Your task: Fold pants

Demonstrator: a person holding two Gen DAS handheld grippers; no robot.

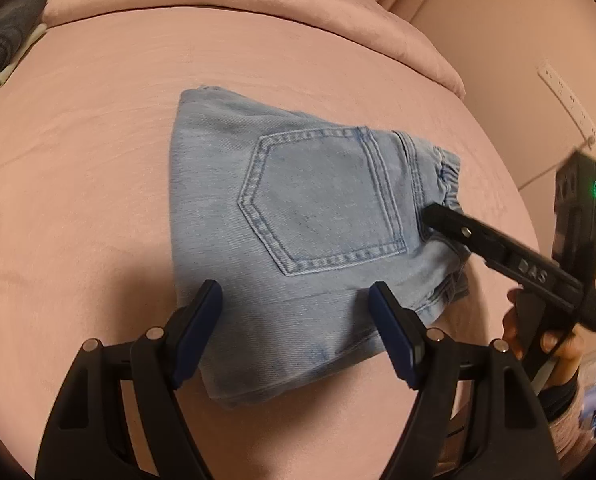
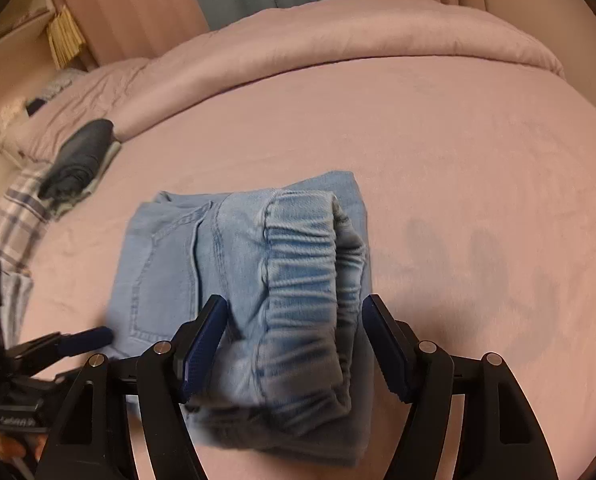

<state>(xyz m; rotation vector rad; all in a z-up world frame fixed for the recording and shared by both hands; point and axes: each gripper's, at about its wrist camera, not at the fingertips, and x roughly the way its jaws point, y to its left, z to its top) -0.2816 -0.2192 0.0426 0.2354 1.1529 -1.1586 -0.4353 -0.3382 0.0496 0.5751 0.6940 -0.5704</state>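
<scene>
The light blue jeans (image 1: 318, 196) lie folded into a small packet on the pink bed sheet (image 1: 77, 168), back pocket up. My left gripper (image 1: 295, 304) hovers over the packet's near edge, open, with denim under the gap. In the right wrist view the jeans (image 2: 233, 264) show their gathered elastic waistband (image 2: 306, 280) lying between the fingers of my right gripper (image 2: 295, 316). That gripper is open: the left pad brushes the fabric and the right pad stands just clear of it. One right gripper finger (image 1: 454, 228) rests at the waistband.
A dark folded garment pile (image 2: 77, 156) sits at the bed's far left, beside a plaid cloth (image 2: 13, 216). A rolled pink duvet (image 2: 378, 40) runs along the back. A person's hand (image 1: 554, 344) holds the right gripper. A socket strip (image 1: 570, 100) is on the wall.
</scene>
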